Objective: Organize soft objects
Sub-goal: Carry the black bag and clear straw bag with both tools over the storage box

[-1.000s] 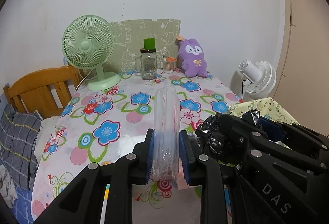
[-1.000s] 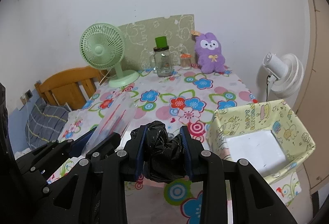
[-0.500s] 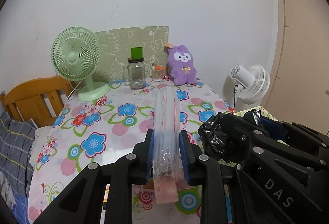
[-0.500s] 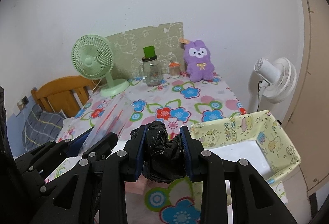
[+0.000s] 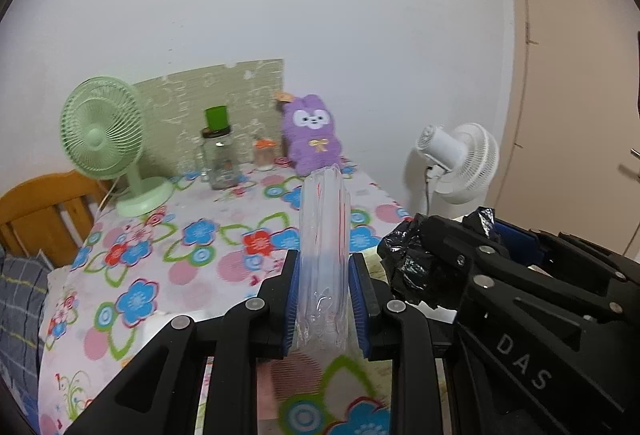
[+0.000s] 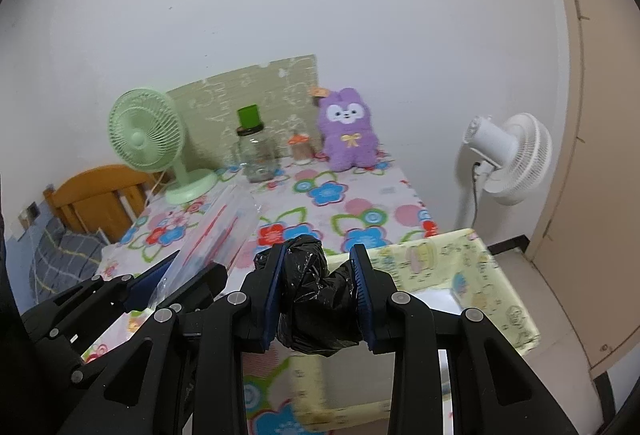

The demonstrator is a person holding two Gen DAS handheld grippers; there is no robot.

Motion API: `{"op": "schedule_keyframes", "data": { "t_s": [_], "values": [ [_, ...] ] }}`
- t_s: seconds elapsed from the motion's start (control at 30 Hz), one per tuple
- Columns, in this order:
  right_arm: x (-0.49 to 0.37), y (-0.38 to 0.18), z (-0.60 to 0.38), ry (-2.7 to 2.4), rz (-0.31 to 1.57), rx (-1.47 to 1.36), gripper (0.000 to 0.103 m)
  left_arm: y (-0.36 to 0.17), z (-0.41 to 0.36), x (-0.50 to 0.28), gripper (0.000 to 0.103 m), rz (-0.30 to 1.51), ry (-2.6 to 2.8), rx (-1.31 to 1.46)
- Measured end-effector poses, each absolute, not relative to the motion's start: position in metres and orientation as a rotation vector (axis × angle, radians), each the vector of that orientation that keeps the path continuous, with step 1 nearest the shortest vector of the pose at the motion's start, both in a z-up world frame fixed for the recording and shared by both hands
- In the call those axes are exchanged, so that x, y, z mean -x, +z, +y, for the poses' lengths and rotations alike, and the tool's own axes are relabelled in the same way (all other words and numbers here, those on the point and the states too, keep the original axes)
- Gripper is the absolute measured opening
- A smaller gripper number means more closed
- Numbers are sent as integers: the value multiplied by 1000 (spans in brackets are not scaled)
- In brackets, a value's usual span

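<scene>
My left gripper (image 5: 323, 299) is shut on a folded clear plastic bag (image 5: 324, 235) with red lines, which stands up between its blue pads above the flowered tablecloth (image 5: 192, 247). To its right my right gripper (image 6: 318, 295) is shut on a crumpled black plastic bag (image 6: 316, 299); that black bag (image 5: 412, 267) also shows in the left wrist view. A pale yellow patterned fabric box (image 6: 472, 267) with a white floor sits at the table's right edge, just below and right of the right gripper. The clear bag (image 6: 216, 235) and left gripper (image 6: 168, 275) appear at the lower left of the right wrist view.
At the far end of the table stand a green desk fan (image 5: 104, 139), a glass jar with a green lid (image 5: 218, 155), a small orange-lidded jar (image 5: 264, 155) and a purple plush toy (image 5: 312, 139). A white floor fan (image 6: 508, 159) stands right of the table, a wooden chair (image 5: 44, 211) left.
Both grippers, still holding their bags, have pulled back from the table's far end and drifted right; the yellow box now lies under the right gripper.
</scene>
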State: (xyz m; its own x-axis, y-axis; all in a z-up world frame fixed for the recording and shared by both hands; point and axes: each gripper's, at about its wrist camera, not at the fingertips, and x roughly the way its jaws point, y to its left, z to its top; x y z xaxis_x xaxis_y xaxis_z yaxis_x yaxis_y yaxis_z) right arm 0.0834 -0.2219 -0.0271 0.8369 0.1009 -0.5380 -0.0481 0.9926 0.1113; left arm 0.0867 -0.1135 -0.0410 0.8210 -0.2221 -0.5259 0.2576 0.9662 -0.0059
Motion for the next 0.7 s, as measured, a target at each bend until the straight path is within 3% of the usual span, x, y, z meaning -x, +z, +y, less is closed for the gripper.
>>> {"op": "schedule_keyframes", "data": {
  "t_s": [0.7],
  "values": [
    [-108, -47, -302, -63, 606, -134, 35, -66, -192, -115, 27, 628, -386, -117]
  ]
}}
